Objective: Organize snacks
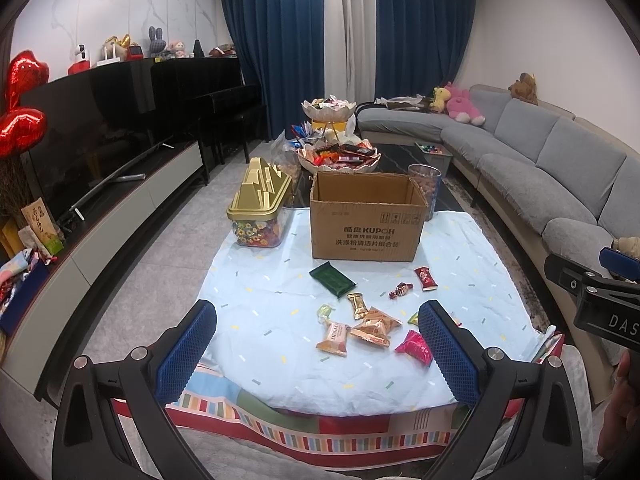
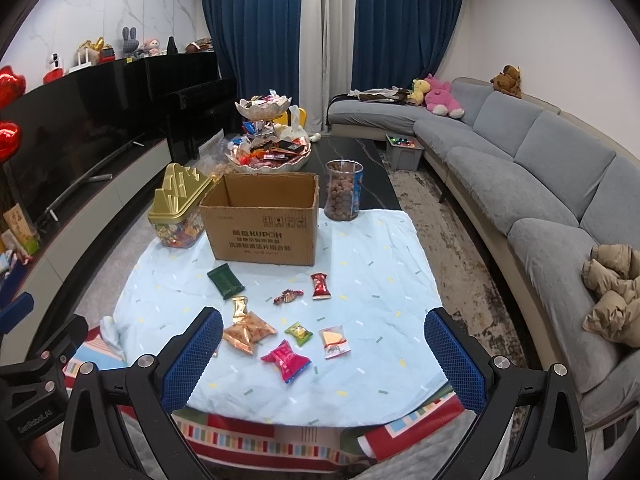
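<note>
Several wrapped snacks lie loose on a pale blue cloth (image 1: 280, 340): a dark green packet (image 1: 332, 279), a red candy (image 1: 425, 278), a gold bar (image 1: 358, 306), orange packs (image 1: 374, 326) and a pink pack (image 1: 415, 347). Behind them stands an open cardboard box (image 1: 366, 216). My left gripper (image 1: 318, 354) hovers open near the cloth's front edge, empty. In the right wrist view the box (image 2: 262, 220), green packet (image 2: 225, 280), pink pack (image 2: 286, 361) and a clear-wrapped snack (image 2: 334, 341) show. My right gripper (image 2: 322, 360) is open above the pink pack, holding nothing.
A gold-lidded candy tub (image 1: 260, 210) sits left of the box, a clear jar of round snacks (image 2: 343, 190) to its right. Tiered snack bowls (image 1: 338, 158) stand behind. A grey sofa (image 2: 540, 184) runs along the right, a TV cabinet (image 1: 120, 208) on the left.
</note>
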`<state>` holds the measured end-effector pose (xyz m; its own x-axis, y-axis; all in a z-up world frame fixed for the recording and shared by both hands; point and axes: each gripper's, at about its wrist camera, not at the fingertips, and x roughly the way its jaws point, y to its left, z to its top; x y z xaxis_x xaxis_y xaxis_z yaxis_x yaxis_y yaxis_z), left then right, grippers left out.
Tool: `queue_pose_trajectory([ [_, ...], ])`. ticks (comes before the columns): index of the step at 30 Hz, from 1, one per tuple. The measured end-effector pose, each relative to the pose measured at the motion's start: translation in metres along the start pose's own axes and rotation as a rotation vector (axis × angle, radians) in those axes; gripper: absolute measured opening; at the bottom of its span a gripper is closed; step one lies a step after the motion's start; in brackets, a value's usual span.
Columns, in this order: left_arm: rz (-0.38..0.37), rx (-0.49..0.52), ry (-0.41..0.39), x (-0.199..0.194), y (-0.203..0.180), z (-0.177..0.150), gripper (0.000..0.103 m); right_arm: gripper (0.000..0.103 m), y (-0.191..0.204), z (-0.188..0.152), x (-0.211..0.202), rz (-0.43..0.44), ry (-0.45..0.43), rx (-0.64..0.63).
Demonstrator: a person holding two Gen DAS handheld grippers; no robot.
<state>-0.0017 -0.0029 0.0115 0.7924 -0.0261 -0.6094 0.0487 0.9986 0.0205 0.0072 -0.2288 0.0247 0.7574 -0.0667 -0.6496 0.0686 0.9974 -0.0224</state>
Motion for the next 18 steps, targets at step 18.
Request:
queue_pose_trajectory([
  [18,0.013,0.034,0.016,0.018,0.000,-0.004,0.103,0.102,0.000,-0.003,0.013,-0.010,0.027,0.004],
])
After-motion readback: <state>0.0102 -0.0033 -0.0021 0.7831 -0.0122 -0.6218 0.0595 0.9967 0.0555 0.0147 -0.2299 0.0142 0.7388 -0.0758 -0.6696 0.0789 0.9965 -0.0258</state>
